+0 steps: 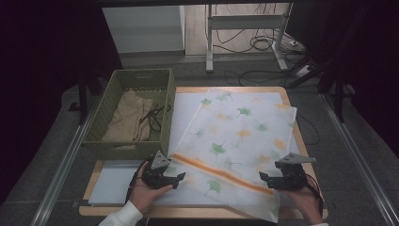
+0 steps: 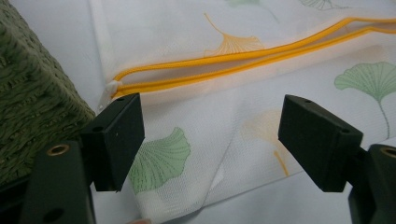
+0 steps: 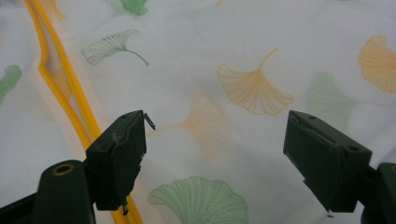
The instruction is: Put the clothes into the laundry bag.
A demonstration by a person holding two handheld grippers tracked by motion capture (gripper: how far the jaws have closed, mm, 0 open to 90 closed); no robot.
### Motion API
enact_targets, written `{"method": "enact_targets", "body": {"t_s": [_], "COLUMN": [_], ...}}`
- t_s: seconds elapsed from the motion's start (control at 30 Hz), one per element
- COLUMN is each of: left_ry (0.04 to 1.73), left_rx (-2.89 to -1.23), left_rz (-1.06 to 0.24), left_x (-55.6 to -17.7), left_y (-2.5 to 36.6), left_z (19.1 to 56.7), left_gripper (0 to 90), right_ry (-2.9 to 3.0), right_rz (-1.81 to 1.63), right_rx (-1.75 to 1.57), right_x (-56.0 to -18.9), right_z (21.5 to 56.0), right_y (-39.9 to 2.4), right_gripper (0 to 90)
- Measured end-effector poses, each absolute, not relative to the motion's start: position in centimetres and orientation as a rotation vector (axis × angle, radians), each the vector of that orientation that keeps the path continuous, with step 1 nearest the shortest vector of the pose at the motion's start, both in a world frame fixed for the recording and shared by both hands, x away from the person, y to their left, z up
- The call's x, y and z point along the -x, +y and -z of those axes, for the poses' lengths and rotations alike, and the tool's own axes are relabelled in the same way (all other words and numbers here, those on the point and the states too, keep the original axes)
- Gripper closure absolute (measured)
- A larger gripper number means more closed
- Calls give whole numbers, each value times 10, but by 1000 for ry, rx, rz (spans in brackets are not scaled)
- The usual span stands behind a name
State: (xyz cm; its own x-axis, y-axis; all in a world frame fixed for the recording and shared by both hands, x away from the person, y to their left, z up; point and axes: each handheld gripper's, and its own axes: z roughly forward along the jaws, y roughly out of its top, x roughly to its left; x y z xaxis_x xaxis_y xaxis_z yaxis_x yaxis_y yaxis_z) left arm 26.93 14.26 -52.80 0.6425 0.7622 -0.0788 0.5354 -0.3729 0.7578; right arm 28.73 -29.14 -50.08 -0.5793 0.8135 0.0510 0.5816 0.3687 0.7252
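1. Mesh laundry bag (image 1: pixel 240 136) with ginkgo-leaf print lies flat on the white-topped surface (image 1: pixel 113 186), just right of the green woven basket (image 1: pixel 134 113)
2. Orange zipper (image 1: pixel 221 175) runs across the bag's near end; in the left gripper view the zipper pull (image 2: pixel 111 87) sits at the basket-side end and the two zipper sides gape, so the bag looks unzipped
3. Left tool (image 1: pixel 176 179): jaws spread, nothing between them, over the bag's near left corner
4. Right tool (image 1: pixel 263 179): jaws spread wide, empty, at the bag's near right edge
5. Basket holds tan folded cloth (image 1: pixel 127 120) and a dark cord (image 1: pixel 153 117)
6. Step, as I read it: approach, both tools lining up on the zipper end, likely to hold the mouth open for loading
7. Next move needs each tool to drop to the mesh and pinch one layer at the zipper lip; catching both layers would keep the mouth shut
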Motion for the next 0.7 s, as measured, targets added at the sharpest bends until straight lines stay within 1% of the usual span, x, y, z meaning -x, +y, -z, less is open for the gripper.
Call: {"method": "enact_targets", "body": {"t_s": [0.23, 0.7], "left_ry": [1037, 1050], "left_rx": [-2057, -2052], "left_rz": [-365, -374], "left_x": [-271, -269], "left_y": [145, 145], "left_z": [526, 526], "left_gripper": [227, 231], "right_ry": [2333, 2332], "right_rz": [-1015, -993], "right_rx": [-1256, -1246], "right_x": [-289, -284], "right_z": [505, 496], "right_y": [-302, -306], "right_gripper": [216, 236]}}
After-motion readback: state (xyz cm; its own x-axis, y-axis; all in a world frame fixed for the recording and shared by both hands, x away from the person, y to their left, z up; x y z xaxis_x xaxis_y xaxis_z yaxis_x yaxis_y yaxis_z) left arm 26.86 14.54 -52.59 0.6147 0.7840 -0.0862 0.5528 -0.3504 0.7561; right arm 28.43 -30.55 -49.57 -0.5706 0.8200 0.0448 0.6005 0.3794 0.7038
